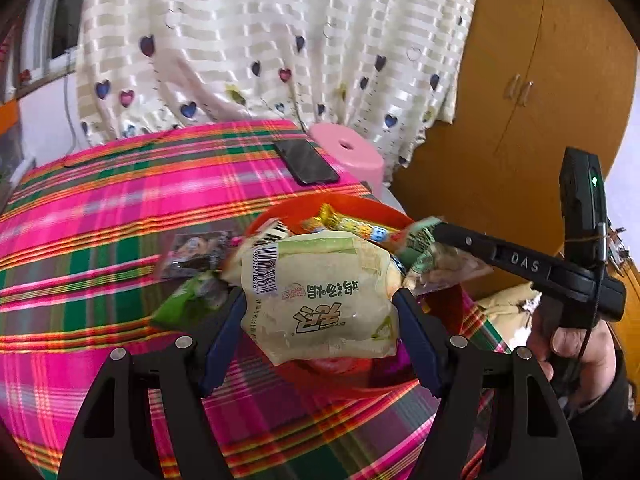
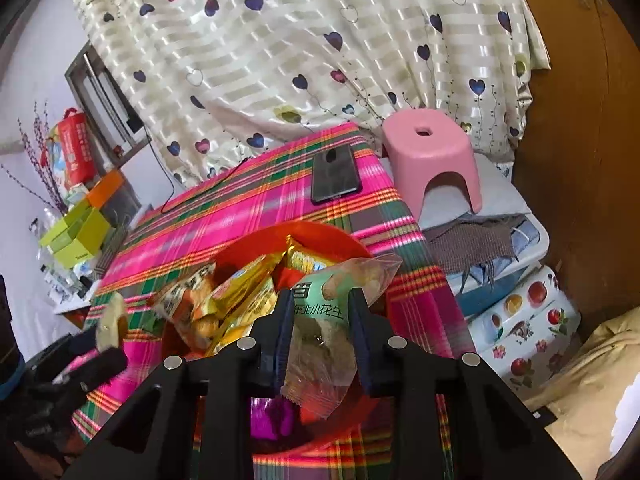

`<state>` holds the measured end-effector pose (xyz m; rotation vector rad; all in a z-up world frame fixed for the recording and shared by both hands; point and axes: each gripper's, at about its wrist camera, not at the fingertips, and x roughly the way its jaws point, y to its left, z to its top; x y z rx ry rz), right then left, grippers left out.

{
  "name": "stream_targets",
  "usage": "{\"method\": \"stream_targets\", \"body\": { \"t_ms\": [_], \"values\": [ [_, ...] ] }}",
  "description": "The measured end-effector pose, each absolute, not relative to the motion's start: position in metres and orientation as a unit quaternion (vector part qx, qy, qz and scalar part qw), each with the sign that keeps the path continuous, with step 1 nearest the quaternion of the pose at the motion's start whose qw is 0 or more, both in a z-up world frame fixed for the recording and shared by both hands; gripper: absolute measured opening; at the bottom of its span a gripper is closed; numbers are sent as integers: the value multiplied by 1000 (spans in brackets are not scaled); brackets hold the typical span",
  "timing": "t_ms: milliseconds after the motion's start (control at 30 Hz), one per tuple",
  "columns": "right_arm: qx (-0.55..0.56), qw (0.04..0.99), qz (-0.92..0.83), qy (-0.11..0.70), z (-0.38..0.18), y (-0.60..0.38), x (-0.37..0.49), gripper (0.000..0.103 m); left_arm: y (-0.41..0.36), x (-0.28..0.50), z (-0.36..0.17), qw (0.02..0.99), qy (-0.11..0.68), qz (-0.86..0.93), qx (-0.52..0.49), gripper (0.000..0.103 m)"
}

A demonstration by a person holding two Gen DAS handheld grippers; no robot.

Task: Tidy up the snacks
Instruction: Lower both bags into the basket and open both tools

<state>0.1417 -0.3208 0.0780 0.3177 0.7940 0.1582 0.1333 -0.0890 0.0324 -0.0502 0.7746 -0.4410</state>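
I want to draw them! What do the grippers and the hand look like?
Both grippers, left gripper and right gripper, are black plastic with dark blue finger pads and round silver bolts. The right gripper's side reads "DAS" and shows a small green light. The bare hand wears a dark sleeve.

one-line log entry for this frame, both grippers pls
left gripper: shut on pale snack packet | right gripper: shut on green peanut packet | both over red bowl | phone on cloth
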Motion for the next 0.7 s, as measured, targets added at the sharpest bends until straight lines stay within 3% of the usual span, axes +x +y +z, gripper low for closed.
{"method": "stream_targets", "body": {
  "t_ms": [700],
  "values": [
    [174, 895, 91, 400, 75, -333, 130, 29, -121, 192, 7, 882, 409, -233, -26, 75]
  ]
}}
